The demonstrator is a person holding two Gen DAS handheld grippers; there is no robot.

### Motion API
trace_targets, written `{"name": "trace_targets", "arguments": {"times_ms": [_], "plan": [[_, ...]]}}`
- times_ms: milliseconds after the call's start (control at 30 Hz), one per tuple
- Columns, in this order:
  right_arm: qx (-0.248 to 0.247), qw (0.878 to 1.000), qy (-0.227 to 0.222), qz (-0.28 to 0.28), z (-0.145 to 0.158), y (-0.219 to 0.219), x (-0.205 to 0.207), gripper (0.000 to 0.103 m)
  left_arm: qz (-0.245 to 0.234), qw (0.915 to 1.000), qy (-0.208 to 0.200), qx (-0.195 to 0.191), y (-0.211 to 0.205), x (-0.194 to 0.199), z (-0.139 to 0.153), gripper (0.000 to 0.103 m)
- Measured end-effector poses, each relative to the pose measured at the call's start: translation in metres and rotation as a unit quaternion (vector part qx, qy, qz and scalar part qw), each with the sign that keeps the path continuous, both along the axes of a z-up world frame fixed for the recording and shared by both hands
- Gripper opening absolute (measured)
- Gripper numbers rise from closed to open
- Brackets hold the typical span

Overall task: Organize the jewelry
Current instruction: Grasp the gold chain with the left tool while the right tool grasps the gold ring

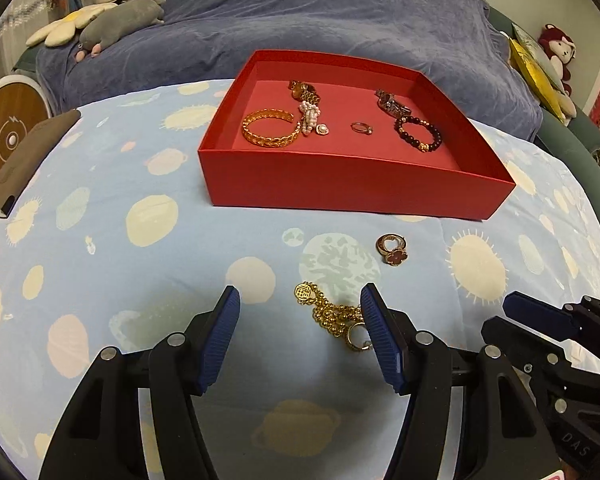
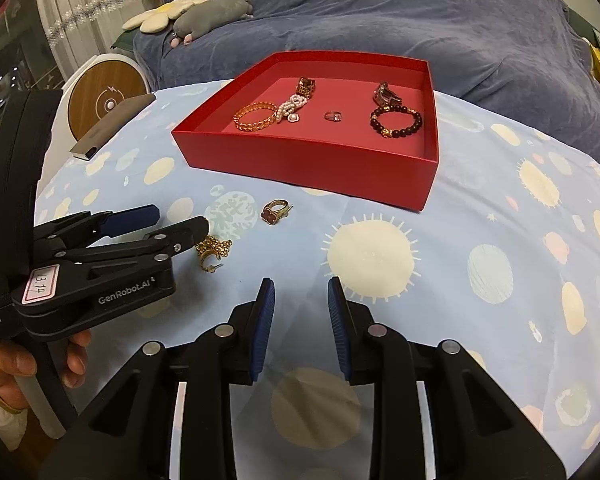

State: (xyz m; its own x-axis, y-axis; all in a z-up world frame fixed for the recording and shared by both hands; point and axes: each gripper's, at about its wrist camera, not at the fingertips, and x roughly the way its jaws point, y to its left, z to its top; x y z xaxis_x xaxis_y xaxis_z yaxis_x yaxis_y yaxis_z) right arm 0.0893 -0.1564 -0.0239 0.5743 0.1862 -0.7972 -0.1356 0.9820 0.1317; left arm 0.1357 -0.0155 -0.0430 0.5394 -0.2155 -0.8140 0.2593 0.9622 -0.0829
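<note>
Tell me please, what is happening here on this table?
A person is sorting jewelry into a red box with two handheld grippers. Several bracelets and a small ring already lie in the box. A gold chain and a red ring lie on the cloth outside it. The left gripper is open above the chain, not gripping it. The right gripper holds nothing.

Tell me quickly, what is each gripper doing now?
Left gripper: open, holding nothing, gold chain between its fingers.
Right gripper: open, empty.
</note>
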Motion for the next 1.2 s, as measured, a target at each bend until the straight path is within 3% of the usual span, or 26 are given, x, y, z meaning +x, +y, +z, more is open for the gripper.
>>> {"name": "trace_targets", "arguments": {"times_ms": [167, 300, 500, 900, 1200], "plan": [[0.0, 1.0, 0.002, -0.002, -0.002, -0.003, 0.002, 0.027, -0.006, 0.9998, -0.004, 0.018, -0.01, 0.003, -0.008, 0.044], [0.0, 1.0, 0.001, -0.001, -0.001, -0.004, 0.002, 0.027, -0.02, 0.9997, -0.006, 0.011, -0.011, 0.003, -0.008, 0.009], [-0.002, 1.0, 0.001, 0.001, -0.002, 0.0, 0.004, 0.027, -0.027, 0.9996, 0.0, -0.006, -0.009, -0.002, -0.004, 0.003], [0.01, 1.0, -0.008, 0.021, -0.008, 0.028, 0.039, 0.027, 0.001, 0.9979, -0.018, -0.062, 0.031, -0.004, 0.03, 0.003], [-0.004, 1.0, -0.009, 0.012, -0.02, 0.036, 0.056, 0.027, 0.021, 0.9962, -0.015, -0.084, 0.056, 0.001, 0.035, 0.003]]}}
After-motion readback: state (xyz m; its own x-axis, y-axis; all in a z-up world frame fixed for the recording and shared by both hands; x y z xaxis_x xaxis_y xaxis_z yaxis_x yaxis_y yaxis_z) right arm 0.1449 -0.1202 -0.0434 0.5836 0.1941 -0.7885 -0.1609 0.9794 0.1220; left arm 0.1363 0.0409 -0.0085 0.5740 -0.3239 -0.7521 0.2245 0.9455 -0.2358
